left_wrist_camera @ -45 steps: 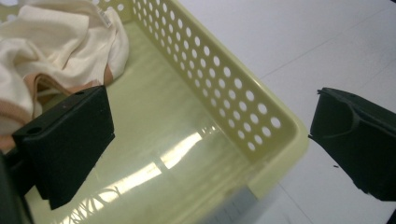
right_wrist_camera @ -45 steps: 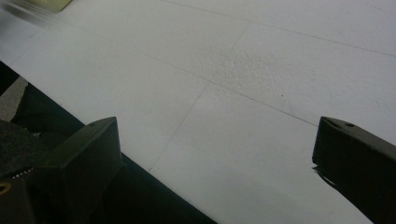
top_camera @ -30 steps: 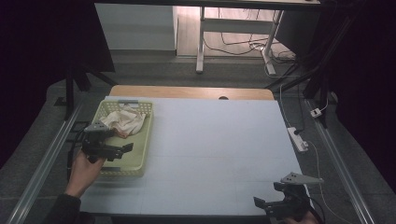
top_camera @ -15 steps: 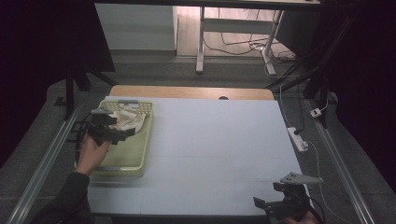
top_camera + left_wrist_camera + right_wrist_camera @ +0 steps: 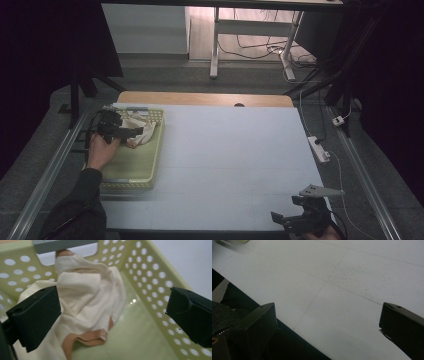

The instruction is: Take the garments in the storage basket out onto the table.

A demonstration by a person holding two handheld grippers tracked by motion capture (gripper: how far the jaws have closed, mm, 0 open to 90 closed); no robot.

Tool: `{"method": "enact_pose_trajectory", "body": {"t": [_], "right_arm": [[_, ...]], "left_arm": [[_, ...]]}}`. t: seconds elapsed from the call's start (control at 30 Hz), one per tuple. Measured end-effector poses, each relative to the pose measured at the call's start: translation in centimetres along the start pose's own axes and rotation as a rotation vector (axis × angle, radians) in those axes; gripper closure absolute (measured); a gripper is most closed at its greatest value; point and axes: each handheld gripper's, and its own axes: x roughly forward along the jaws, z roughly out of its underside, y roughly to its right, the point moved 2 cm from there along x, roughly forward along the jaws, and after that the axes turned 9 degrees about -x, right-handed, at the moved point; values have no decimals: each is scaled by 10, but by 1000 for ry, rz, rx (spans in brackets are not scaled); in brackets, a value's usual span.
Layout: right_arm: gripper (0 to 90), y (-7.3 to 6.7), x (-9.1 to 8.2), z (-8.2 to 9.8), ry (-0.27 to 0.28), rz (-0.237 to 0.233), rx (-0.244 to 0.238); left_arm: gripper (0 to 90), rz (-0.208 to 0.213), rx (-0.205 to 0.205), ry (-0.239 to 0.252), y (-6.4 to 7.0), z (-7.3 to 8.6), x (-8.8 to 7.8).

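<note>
Pale yellow-green basket (image 5: 160, 270) perforated with round holes, cream cloth (image 5: 85, 297) with tan-pink edging, black left gripper (image 5: 131, 132), white table (image 5: 230, 160).

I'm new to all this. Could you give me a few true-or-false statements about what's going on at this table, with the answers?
1. The left gripper has its jaws spread open. True.
2. The cream cloth lies in a yellow-green perforated basket. True.
3. The right gripper holds the cloth. False: it is open at the table's near right edge, holding nothing.
4. The basket sits at the table's right side. False: it is on the left.
</note>
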Motion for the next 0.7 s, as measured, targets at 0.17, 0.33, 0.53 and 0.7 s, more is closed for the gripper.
{"method": "enact_pose_trajectory", "body": {"t": [0.17, 0.33, 0.53, 0.7], "right_arm": [[16, 0, 0, 0, -1, -2, 0], [16, 0, 1, 0, -5, -4, -8], [16, 0, 1, 0, -6, -7, -8], [16, -1, 1, 0, -7, -6, -10]], "left_arm": [[0, -30, -29, -29, -10, -9, 9], [7, -40, -44, -72, -20, -12, 18], [17, -48, -50, -179, -28, -8, 35], [23, -69, -43, -314, -27, -2, 52]]}}
